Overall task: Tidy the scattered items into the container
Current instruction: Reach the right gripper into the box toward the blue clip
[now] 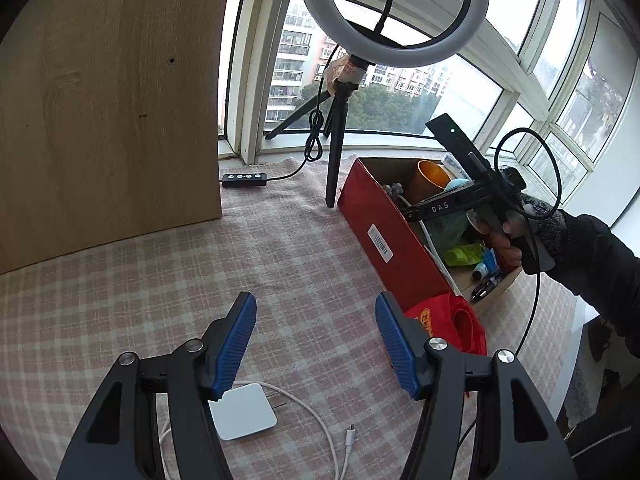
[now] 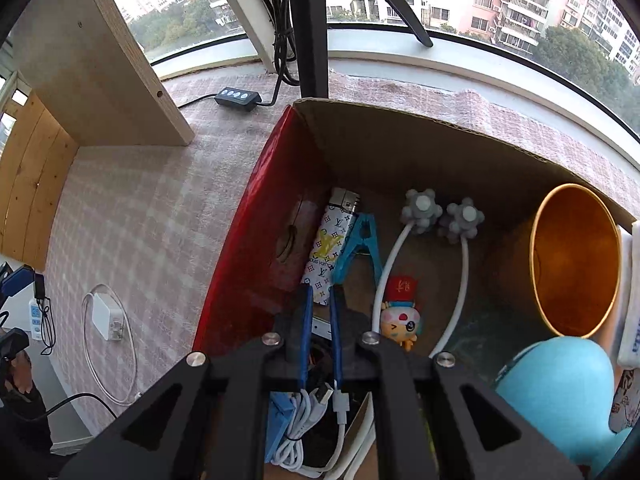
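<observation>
Hovering over charger [image 1: 243, 410], left tongs [image 1: 316, 344] spread, empty — right tongs [image 2: 320, 312] pressed together inside box [image 2: 248, 248].

Both grippers share one build: black angular frames with triangular cut-outs, round silver screws, ribbed blue pads [image 1: 236, 344]. The right gripper [image 2: 320, 304] reads "DAS" in white; a black jacket sleeve [image 1: 600, 264] with grey knit cuff

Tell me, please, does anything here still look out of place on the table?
Yes: a white charger with its loose cable lies on the checked cloth, outside the red box that holds the other items. A red bag also sits crumpled against the box's near corner.
</observation>
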Available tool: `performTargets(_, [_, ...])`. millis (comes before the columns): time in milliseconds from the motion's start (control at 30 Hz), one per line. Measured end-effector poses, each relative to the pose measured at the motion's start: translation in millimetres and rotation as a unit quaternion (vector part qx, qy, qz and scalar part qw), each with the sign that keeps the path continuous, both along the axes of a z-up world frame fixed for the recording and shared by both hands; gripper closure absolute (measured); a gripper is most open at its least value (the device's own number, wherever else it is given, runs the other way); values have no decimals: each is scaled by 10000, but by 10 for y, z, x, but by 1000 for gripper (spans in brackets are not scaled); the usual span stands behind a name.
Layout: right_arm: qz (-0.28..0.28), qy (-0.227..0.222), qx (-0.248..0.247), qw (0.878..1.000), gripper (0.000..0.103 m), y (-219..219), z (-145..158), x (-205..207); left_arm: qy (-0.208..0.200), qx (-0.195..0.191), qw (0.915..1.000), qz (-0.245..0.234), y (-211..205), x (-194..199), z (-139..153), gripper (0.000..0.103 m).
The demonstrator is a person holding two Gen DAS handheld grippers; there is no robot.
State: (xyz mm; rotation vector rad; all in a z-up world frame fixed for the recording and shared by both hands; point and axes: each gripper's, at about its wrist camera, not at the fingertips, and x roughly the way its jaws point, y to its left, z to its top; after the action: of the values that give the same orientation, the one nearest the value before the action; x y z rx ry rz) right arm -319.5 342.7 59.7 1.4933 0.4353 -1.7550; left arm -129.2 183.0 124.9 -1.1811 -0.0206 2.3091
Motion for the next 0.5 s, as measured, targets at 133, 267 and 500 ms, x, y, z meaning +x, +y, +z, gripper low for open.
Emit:
performTargets(133, [36, 115, 152, 9998, 94, -74, -53, -1, -7, 17, 10000, 4, -1, -17, -9, 43])
performTargets(267, [-2, 175, 259, 9995, 94, -104, -81, -14, -7, 21, 10000, -35, 18, -21, -23, 43])
performTargets(500, [29, 302, 479, 9984, 94, -128, -132, 9, -43, 59, 10000, -29, 16, -30, -43, 43])
